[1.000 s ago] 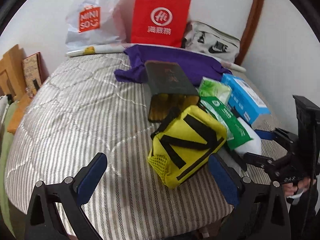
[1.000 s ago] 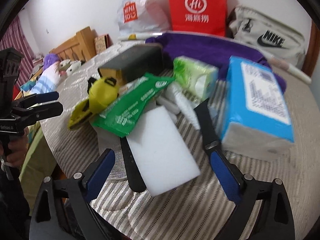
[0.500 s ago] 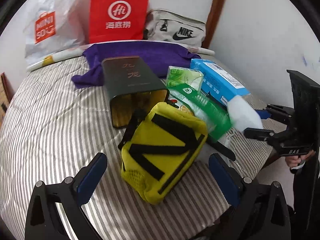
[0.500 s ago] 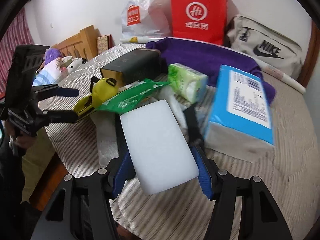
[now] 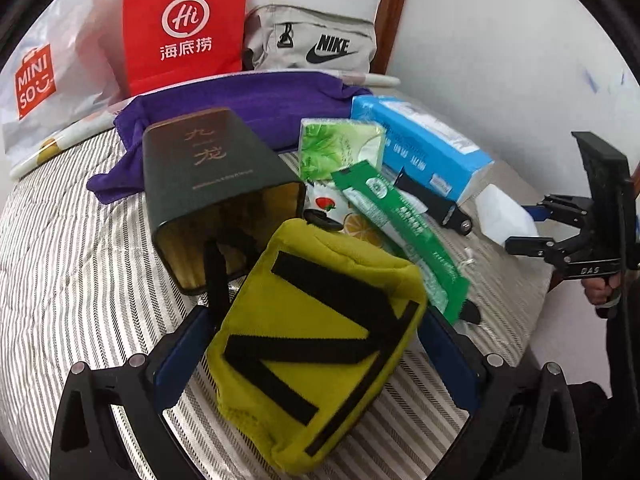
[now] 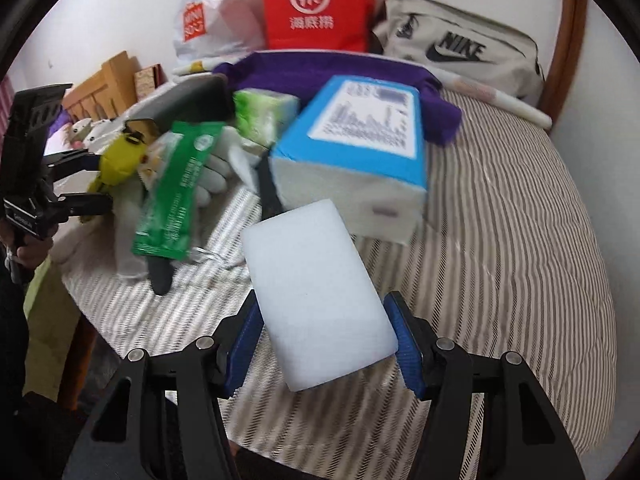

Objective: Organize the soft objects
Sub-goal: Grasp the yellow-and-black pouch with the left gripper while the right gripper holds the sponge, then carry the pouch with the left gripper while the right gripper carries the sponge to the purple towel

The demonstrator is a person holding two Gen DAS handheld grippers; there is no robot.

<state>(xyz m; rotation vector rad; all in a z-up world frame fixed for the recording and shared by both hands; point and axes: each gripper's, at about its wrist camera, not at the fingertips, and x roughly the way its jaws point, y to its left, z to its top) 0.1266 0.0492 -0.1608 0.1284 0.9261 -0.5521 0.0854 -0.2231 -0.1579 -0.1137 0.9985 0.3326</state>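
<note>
A yellow pouch [image 5: 280, 280] with black straps lies on the striped cover, leaning on an open dark tin [image 5: 208, 176]. My left gripper [image 5: 312, 354] is open, and its blue pads [image 5: 180, 352] flank the pouch's near half. I cannot tell whether the pads touch it. In the right wrist view the left gripper [image 6: 98, 180] sits at the far left, with the pouch [image 6: 120, 156] at its tips. My right gripper [image 6: 324, 332] is shut on a white sponge [image 6: 316, 288], held clear of the cover. The left wrist view shows the sponge [image 5: 500, 216] in the right gripper [image 5: 524, 228].
A green packet [image 5: 400, 232], a green tissue pack [image 5: 340, 148], a blue tissue pack [image 6: 360, 140], white gloves [image 6: 216, 168] and a black strap [image 6: 268, 192] crowd the middle. A purple towel [image 5: 260, 96], a red paper bag [image 5: 184, 24] and a grey Nike bag [image 5: 312, 44] line the back. The cover's edge [image 6: 92, 300] is near.
My left gripper moved forward until the yellow pouch lay between its fingers. My right gripper closed on the white sponge and drew it back, away from the pile.
</note>
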